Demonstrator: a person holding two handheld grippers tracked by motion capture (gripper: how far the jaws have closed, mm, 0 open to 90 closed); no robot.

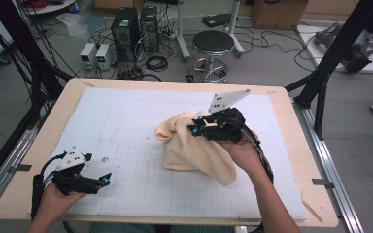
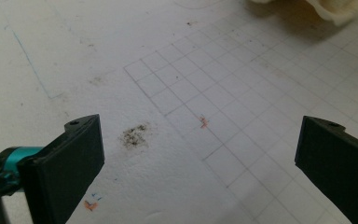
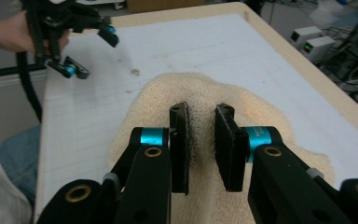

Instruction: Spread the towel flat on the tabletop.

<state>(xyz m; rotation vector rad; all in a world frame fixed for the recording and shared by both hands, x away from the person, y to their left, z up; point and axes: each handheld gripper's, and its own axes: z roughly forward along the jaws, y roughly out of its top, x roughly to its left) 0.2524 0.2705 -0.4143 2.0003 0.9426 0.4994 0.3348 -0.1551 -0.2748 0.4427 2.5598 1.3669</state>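
High view, right gripper (image 1: pixel 197 124) pinching cream towel (image 1: pixel 194 150)

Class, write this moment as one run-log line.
right gripper: shut on towel, lifted | left gripper: open, over mat

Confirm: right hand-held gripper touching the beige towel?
Touching. The right gripper view shows the right hand-held gripper with a fold of the beige towel bunched between its narrowed jaws, cloth against both pads; in the high view the towel hangs from it.
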